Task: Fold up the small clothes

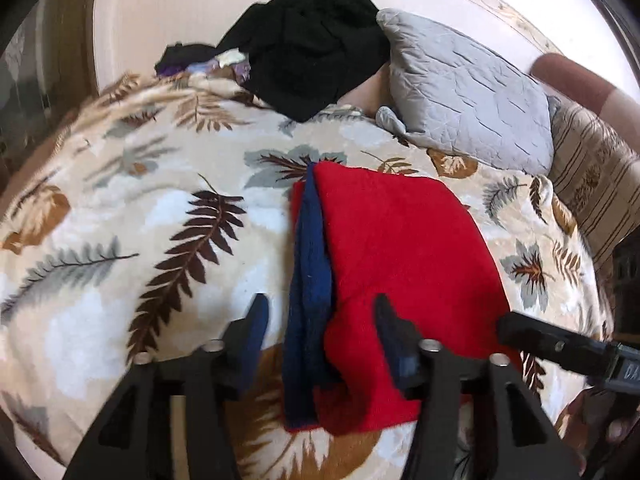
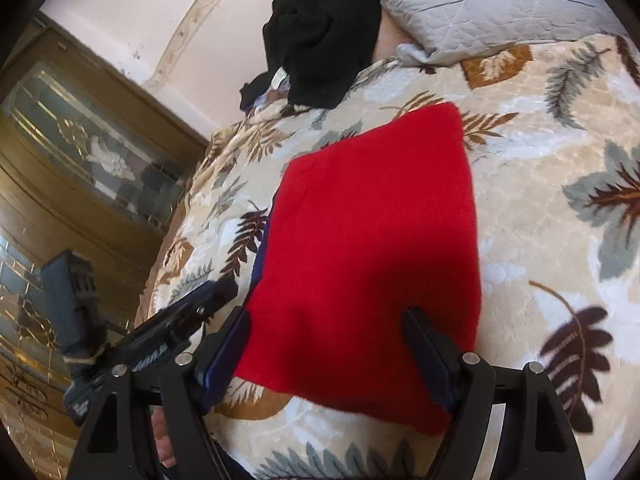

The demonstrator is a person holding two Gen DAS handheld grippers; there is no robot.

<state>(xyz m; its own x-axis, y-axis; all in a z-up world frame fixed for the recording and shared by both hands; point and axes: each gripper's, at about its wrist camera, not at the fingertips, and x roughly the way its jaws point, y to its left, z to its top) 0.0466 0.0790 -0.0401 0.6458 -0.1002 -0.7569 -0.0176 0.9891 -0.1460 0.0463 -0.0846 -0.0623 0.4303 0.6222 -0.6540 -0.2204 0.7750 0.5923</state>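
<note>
Now a folded red garment [image 1: 400,256] lies on the leaf-print blanket [image 1: 140,200]. Left gripper [image 1: 320,320] and right gripper [image 2: 326,332] hover parted, empty; a careless pinch could undo its blue-edged fold.

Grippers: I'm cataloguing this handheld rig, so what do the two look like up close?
Both the left gripper and right gripper have matte black angular frames with triangular cut-outs, silver round pins at the pivots, and flat dark-blue pads lining black fingers. No cables or sleeves show.
</note>
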